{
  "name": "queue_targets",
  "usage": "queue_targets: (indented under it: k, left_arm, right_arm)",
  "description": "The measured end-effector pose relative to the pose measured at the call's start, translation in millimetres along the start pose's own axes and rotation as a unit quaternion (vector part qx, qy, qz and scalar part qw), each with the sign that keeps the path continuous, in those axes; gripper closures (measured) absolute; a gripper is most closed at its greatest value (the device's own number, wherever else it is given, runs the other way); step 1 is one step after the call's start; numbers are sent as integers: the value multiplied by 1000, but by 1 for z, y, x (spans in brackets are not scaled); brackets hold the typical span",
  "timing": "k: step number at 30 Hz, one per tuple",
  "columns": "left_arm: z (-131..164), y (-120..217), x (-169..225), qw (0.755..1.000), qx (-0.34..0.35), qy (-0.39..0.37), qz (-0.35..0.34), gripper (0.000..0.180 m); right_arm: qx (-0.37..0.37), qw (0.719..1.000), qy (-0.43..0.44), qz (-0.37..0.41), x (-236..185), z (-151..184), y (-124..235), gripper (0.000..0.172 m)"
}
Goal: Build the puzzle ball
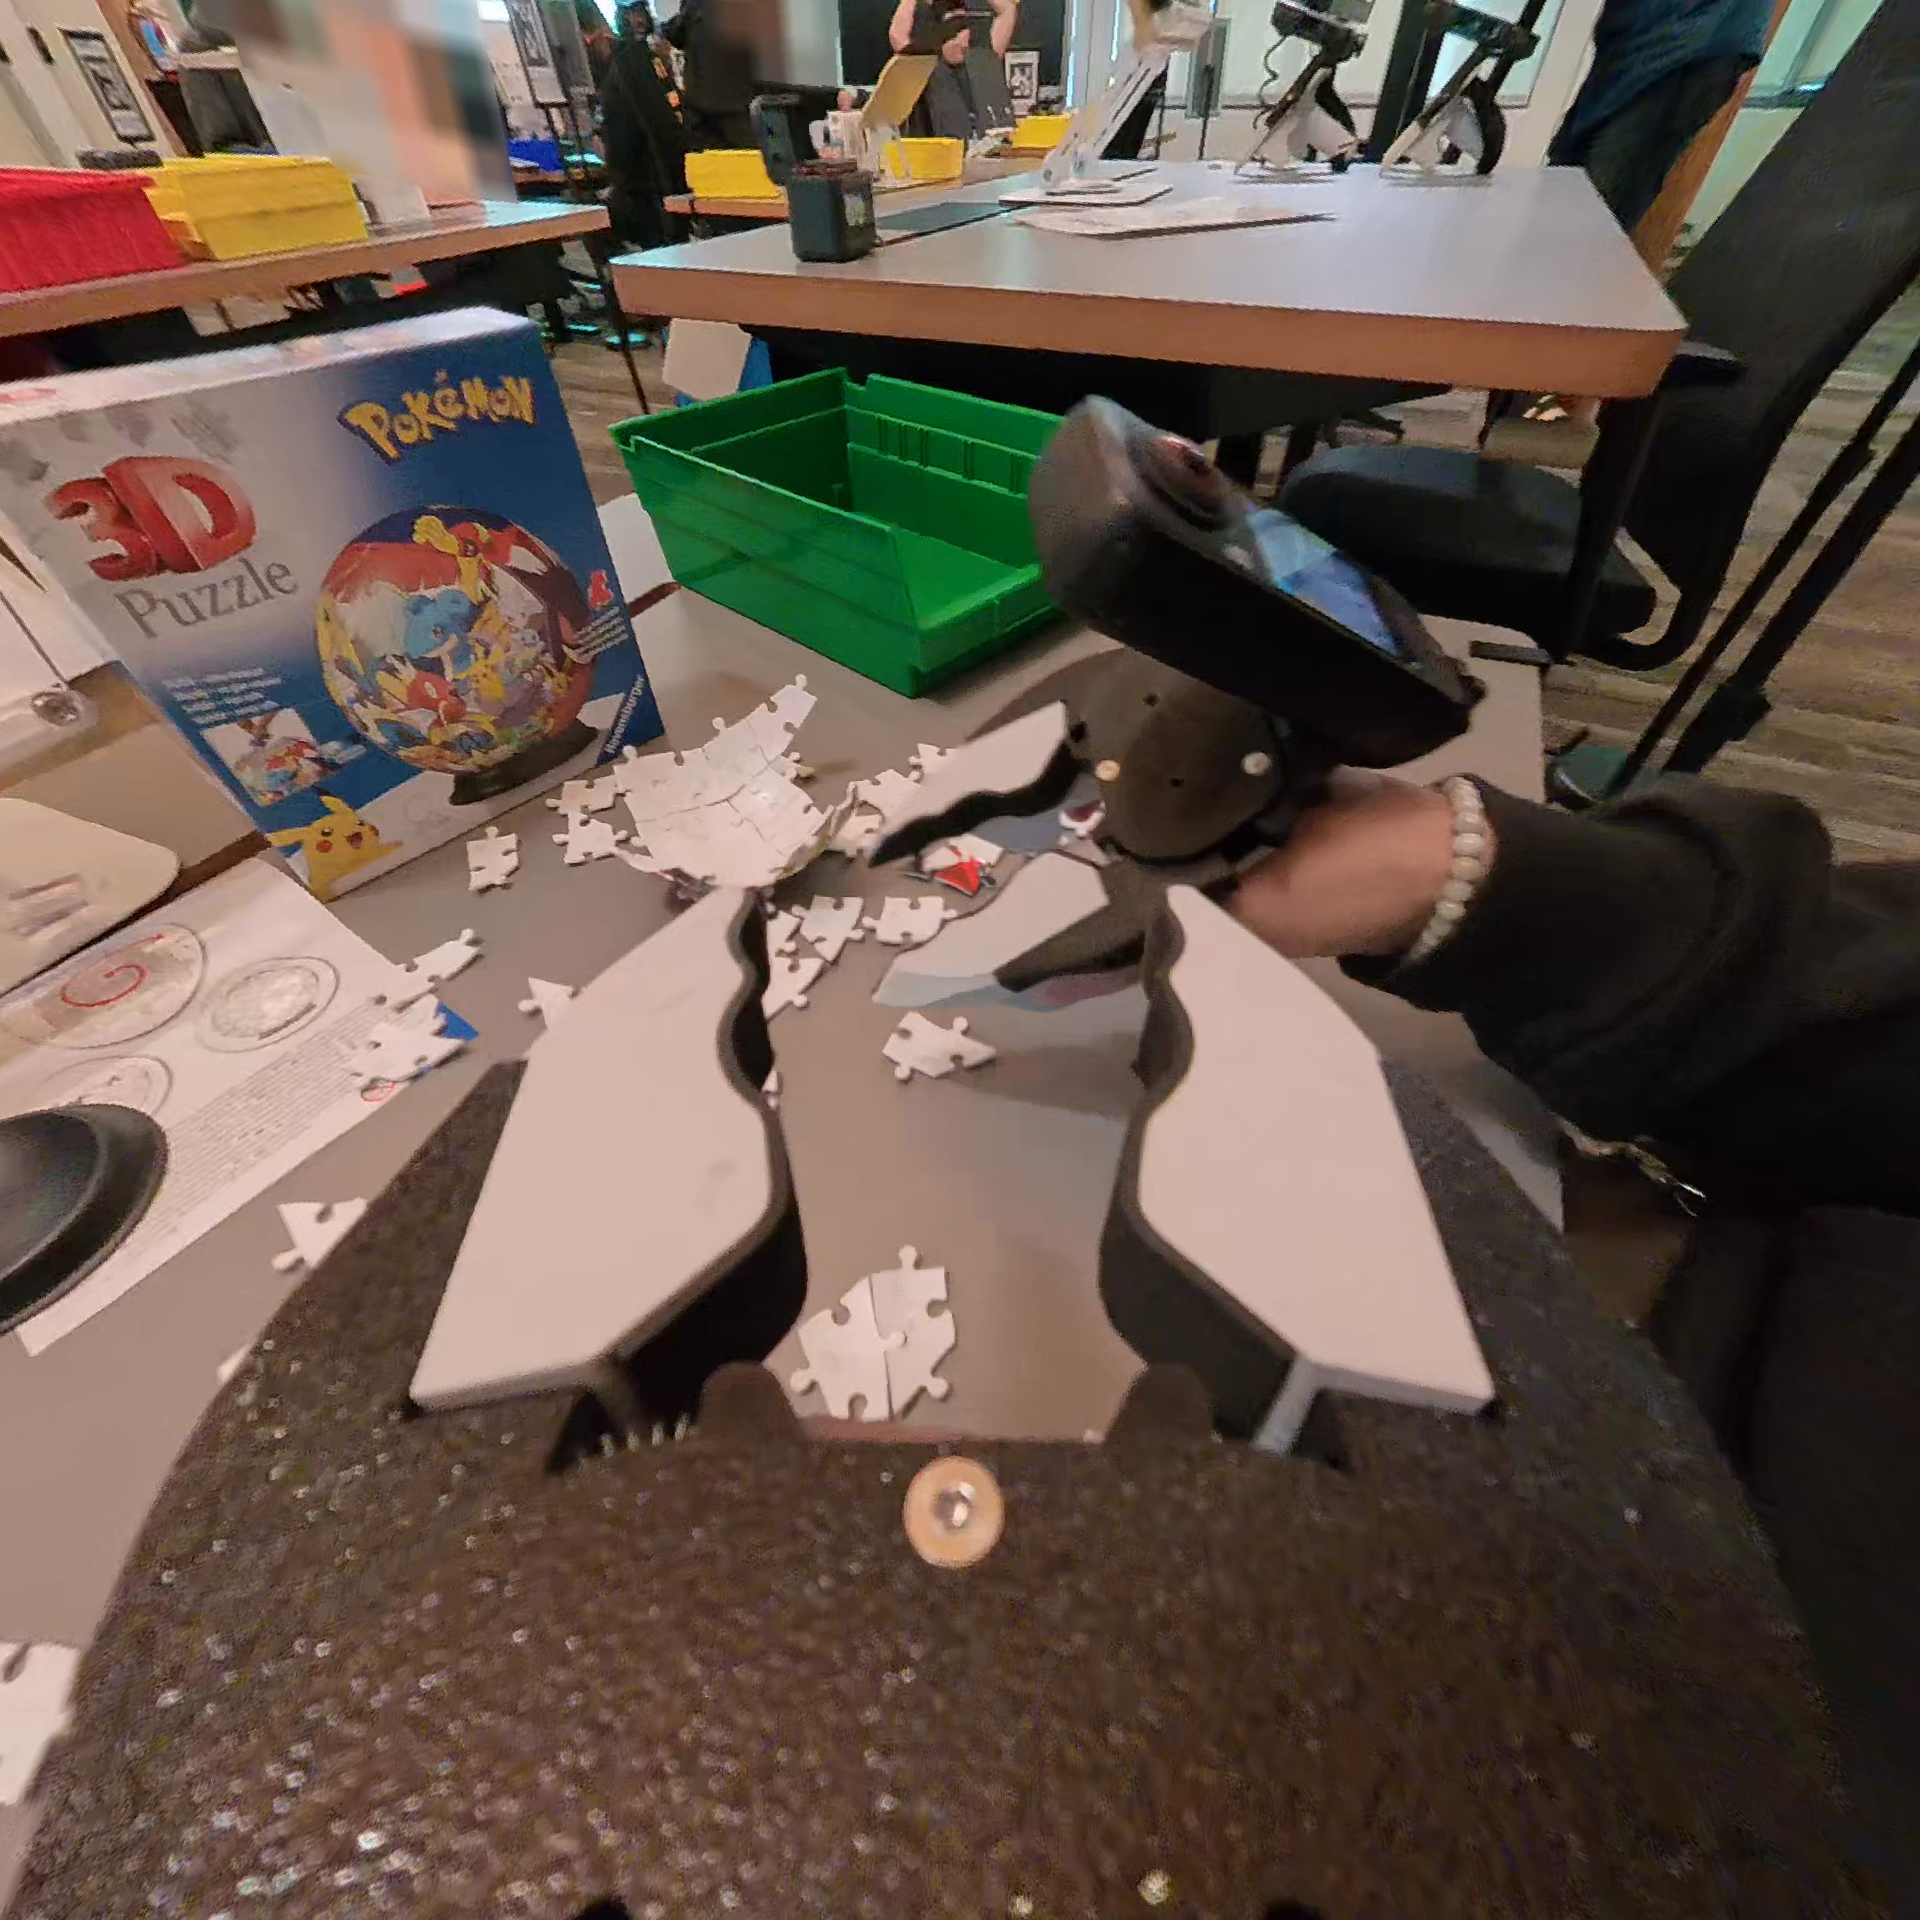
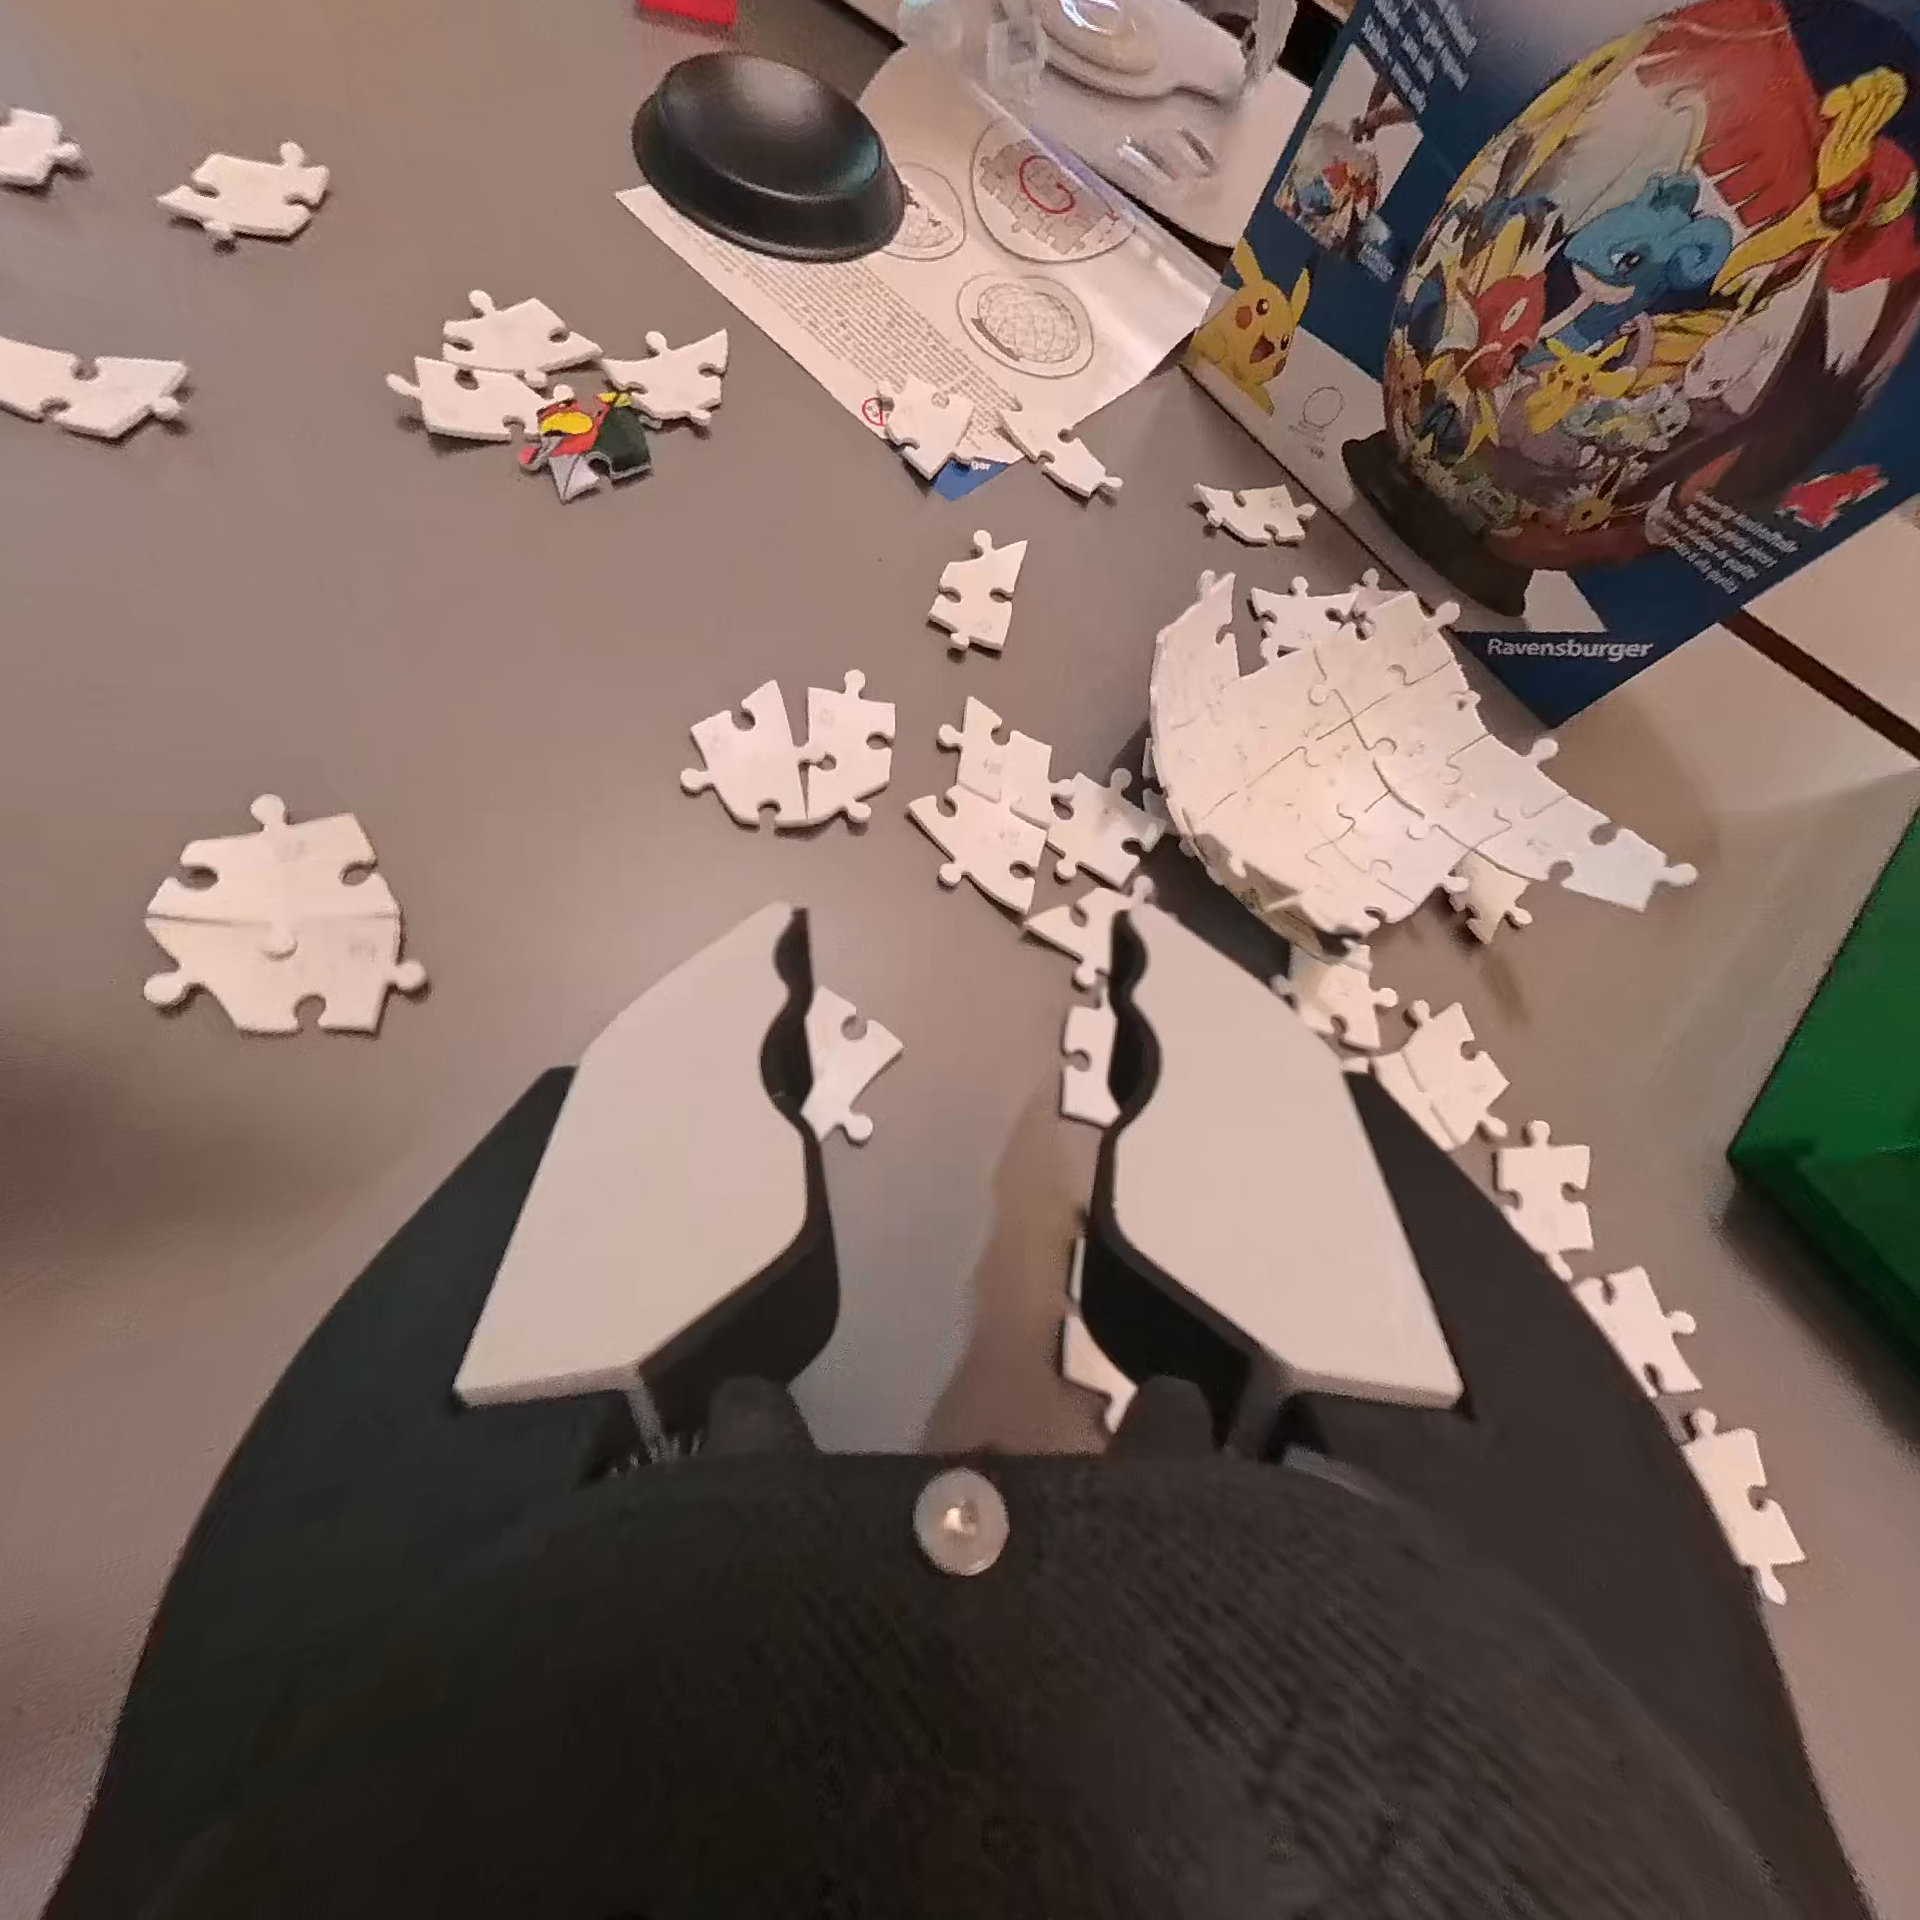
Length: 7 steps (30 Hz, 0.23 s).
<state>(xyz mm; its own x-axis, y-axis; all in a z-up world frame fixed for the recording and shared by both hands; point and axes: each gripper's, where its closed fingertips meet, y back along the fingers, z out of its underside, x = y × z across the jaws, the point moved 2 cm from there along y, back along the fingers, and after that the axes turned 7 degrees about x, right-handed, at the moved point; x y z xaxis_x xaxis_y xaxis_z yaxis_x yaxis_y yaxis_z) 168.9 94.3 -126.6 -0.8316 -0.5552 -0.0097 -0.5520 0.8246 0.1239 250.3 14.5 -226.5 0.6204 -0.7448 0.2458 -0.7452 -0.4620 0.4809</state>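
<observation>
White puzzle pieces (image 2: 792, 755) litter grey table (image 2: 416, 644). Left gripper (image 1: 951, 935) and right gripper (image 2: 961, 935) both spread, bare. Only left view shows green bin (image 1: 831, 520); right view shows curved assembled shell (image 2: 1382, 769) from above.

I see a grey worktop (image 2: 436, 644) strewn with white puzzle pieces (image 2: 795, 753), blank side up; a curved, bowl-like assembled section (image 2: 1382, 790) rests near the puzzle box (image 2: 1621, 343); farther off lie an instruction sheet (image 2: 935, 312) and a black round stand (image 2: 769, 166); a green bin (image 1: 862, 520) stands on the far side.
</observation>
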Motion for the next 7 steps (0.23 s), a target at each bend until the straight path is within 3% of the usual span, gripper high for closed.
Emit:
queue_targets:
  k: [4, 7]
  left_arm:
    - [11, 8, -5, 999, -12, 32, 7, 100]
    - [8, 9, -7, 999, -1, 53, 8, 92]
  right_arm:
    - [-1, 1000, -15, 14, -4, -14, -16, 101]
    - [-13, 1000, -6, 7, -10, -26, -28, 101]
